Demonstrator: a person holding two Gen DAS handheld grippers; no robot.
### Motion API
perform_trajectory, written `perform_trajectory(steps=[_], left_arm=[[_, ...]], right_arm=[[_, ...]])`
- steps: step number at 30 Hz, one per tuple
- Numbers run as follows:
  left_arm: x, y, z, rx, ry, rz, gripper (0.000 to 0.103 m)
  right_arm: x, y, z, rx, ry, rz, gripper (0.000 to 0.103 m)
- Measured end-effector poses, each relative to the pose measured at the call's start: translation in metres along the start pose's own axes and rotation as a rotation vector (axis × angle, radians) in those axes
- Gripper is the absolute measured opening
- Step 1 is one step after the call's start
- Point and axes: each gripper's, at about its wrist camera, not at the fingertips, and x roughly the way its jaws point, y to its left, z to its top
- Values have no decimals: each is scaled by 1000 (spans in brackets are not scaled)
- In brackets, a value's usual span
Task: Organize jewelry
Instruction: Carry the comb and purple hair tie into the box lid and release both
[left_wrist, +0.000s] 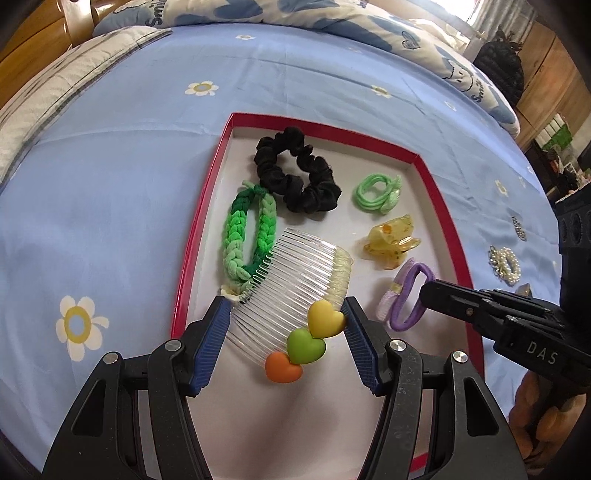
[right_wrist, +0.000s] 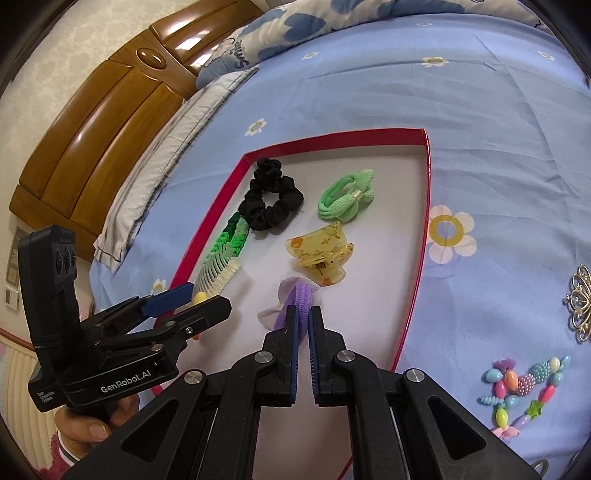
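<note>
My left gripper (left_wrist: 286, 314) spans the clear plastic comb (left_wrist: 291, 280), ribbed fingers (left_wrist: 208, 343) pressing both ends just over the red-rimmed tray (left_wrist: 199, 236), likely for setting down beside the braided green tie (left_wrist: 236, 236). My right gripper (right_wrist: 303, 317) pinches the soft purple hair tie (right_wrist: 304, 299) low over the tray floor. A beaded bracelet (right_wrist: 524, 387) waits on the bed.

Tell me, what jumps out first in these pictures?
A red-rimmed tray lying on a blue flowered bedsheet, filled with hair accessories. The left claw grips a clear comb with three colored hearts at the tray's near end, while the right claw pinches a purple hair tie beside it.
</note>
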Motion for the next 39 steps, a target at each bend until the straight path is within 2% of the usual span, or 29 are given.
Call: perform_trajectory(steps=[10, 12, 14, 23, 25, 28, 30, 39], left_arm=[[3, -2, 1, 5, 11, 23, 64], [3, -2, 1, 1, 13, 24, 65], [3, -2, 2, 1, 15, 26, 65], [2, -10, 1, 34, 29, 43, 66], [0, -11, 0, 39, 30, 40, 70], [-3, -14, -1, 45, 22, 49, 76], [-4, -15, -2, 46, 24, 51, 76], [-6, -20, -5, 54, 21, 62, 76]], right_arm=[[6, -2, 2, 11, 20, 1, 14], [4, -2, 2, 14, 13, 6, 26], [2, -2, 2, 16, 5, 8, 30], [-12, -2, -1, 24, -22, 21, 30], [-19, -2, -3, 27, -32, 26, 30], [-32, -4, -7, 37, -57, 31, 30], [-43, -7, -11, 48, -76, 33, 34], [-91, -35, -36, 99, -153, -10, 34]])
